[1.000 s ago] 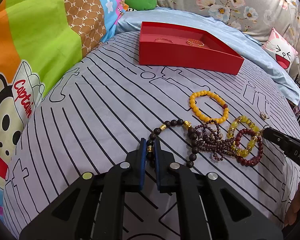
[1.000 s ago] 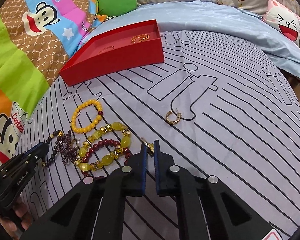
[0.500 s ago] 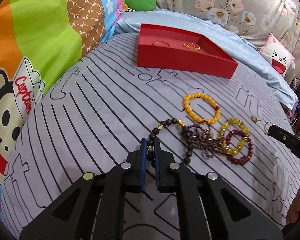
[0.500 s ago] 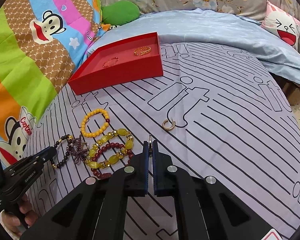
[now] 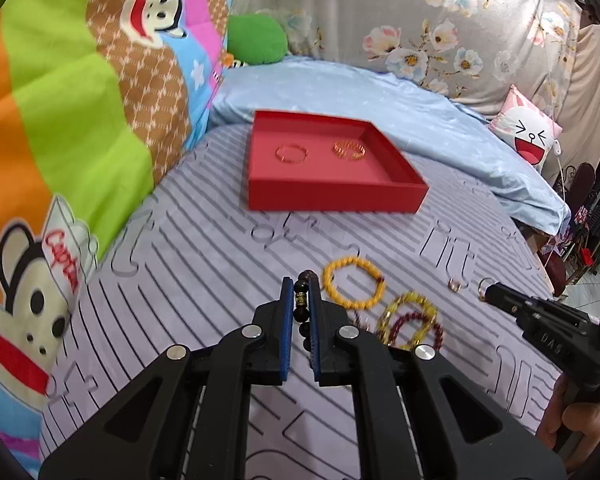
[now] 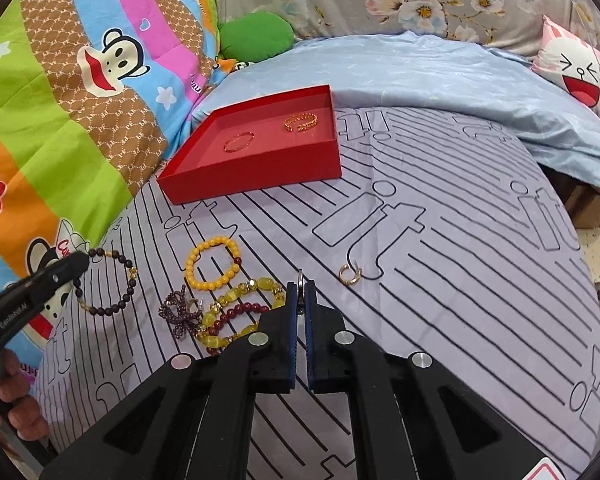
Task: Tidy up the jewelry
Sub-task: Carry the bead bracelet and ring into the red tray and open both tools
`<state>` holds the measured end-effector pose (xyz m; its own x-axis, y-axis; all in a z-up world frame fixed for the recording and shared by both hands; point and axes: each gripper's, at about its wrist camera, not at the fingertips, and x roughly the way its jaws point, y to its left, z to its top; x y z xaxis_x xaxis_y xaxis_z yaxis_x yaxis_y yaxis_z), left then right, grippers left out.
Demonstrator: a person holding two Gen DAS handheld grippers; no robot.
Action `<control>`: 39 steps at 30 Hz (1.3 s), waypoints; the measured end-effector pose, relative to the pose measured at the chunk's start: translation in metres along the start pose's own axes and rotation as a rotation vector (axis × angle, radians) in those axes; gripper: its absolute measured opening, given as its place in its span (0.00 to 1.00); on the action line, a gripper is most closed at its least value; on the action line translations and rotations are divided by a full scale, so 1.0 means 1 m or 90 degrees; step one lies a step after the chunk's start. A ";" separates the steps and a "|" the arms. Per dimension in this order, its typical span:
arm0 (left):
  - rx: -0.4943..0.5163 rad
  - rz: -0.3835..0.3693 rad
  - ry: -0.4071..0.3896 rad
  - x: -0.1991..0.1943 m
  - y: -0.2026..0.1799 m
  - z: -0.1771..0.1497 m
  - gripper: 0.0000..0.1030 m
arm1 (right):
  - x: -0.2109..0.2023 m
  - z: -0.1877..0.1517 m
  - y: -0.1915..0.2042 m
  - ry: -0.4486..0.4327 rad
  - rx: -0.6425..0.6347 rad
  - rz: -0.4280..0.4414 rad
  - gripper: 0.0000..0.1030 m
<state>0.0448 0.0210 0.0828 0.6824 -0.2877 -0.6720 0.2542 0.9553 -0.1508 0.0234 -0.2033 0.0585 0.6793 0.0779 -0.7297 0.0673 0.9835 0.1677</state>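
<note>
My left gripper [image 5: 301, 285] is shut on a dark bead bracelet [image 5: 301, 300]. In the right wrist view that bracelet [image 6: 112, 311] hangs from it above the bed. My right gripper [image 6: 300, 286] is shut on a small gold ring [image 6: 300, 280], which shows at its tip [image 5: 486, 283] in the left wrist view. A red tray [image 5: 332, 200] with two gold bracelets lies farther back. On the striped sheet lie a yellow bead bracelet [image 6: 188, 264], a yellow-green chunky bracelet [image 6: 236, 296], a dark red bead bracelet [image 6: 244, 310], a purple beaded bow [image 6: 180, 312] and a gold hoop [image 6: 350, 274].
A colourful monkey-print quilt [image 5: 80, 120] rises along the left. A light blue cover [image 6: 440, 80], a green cushion [image 6: 256, 36] and a pink cartoon pillow [image 6: 576, 72] lie behind the tray. The bed's edge drops off at the right. A hand [image 6: 16, 400] holds each gripper.
Both grippers have risen. The left one has lifted the dark bead bracelet clear of the pile; the right one has lifted the small ring off the sheet.
</note>
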 end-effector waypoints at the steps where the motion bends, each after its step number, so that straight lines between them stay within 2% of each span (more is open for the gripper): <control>1: 0.005 -0.002 -0.005 -0.001 -0.002 0.005 0.07 | 0.000 0.004 0.001 -0.002 -0.007 -0.001 0.03; 5: 0.017 -0.013 -0.022 0.001 -0.008 0.030 0.07 | 0.000 0.023 0.007 -0.013 -0.036 0.001 0.03; 11: 0.043 -0.022 -0.057 0.017 -0.020 0.078 0.07 | 0.015 0.074 0.007 -0.027 -0.048 0.025 0.03; 16: 0.039 -0.032 -0.072 0.048 -0.020 0.119 0.07 | 0.045 0.122 0.008 -0.029 -0.054 0.043 0.03; 22: 0.018 -0.043 -0.051 0.096 -0.012 0.154 0.07 | 0.092 0.168 0.011 -0.015 -0.067 0.043 0.03; 32: 0.017 -0.013 0.000 0.168 -0.005 0.167 0.07 | 0.171 0.192 0.007 0.043 -0.060 0.035 0.03; 39: 0.001 -0.004 0.022 0.197 0.004 0.168 0.07 | 0.200 0.195 0.008 0.060 -0.072 0.017 0.04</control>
<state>0.2959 -0.0433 0.0714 0.6567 -0.2916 -0.6955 0.2599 0.9532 -0.1544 0.3024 -0.2116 0.0438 0.6073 0.1142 -0.7862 -0.0364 0.9926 0.1160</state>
